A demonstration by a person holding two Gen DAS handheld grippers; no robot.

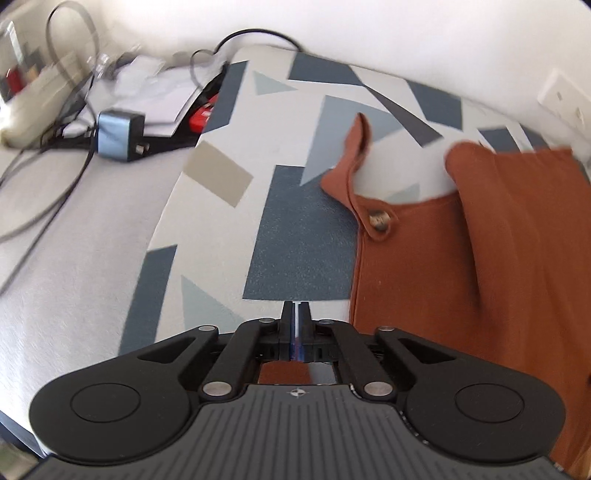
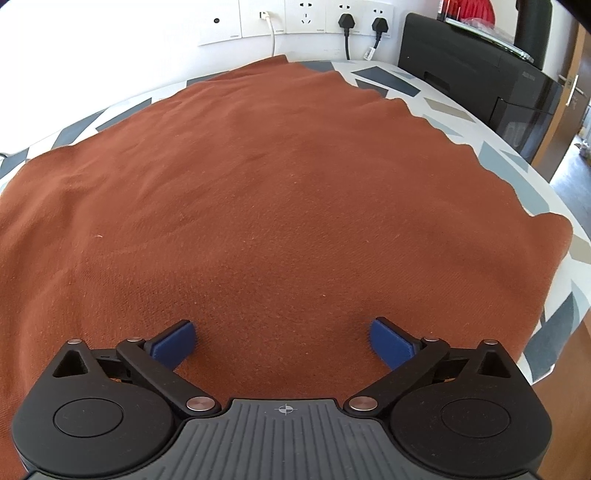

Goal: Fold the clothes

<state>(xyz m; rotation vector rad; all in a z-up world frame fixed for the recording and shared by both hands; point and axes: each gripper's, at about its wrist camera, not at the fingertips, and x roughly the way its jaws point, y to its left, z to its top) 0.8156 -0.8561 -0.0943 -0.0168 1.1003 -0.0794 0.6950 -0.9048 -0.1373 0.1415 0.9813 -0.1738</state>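
Left gripper (image 1: 295, 308): fingers pressed together with nothing visible between them, poised over the patterned cloth (image 1: 221, 206), just left of the garment's edge.

Right gripper (image 2: 280, 338): blue pads (image 2: 177, 341) spread wide apart, holding nothing, low over the garment; whether they touch the fabric cannot be told.

Garment (image 2: 277, 192): rust-orange, spread mostly flat across the patterned cloth, reaching toward the wall and close to the table's right edge. In the left wrist view its strap (image 1: 356, 155) lies curled on the cloth, fastened at a brown button (image 1: 378, 221); a fold of fabric rises beside it.

Patterned cloth: white with grey, blue and beige shapes, covering the table under the garment.

Wall sockets (image 2: 306, 16): a row behind the table, two with black plugs.

Printer (image 2: 476, 70): black, at the far right corner.

Charger block (image 1: 120, 134): blue-grey, left of the cloth among cables and papers, blurred.
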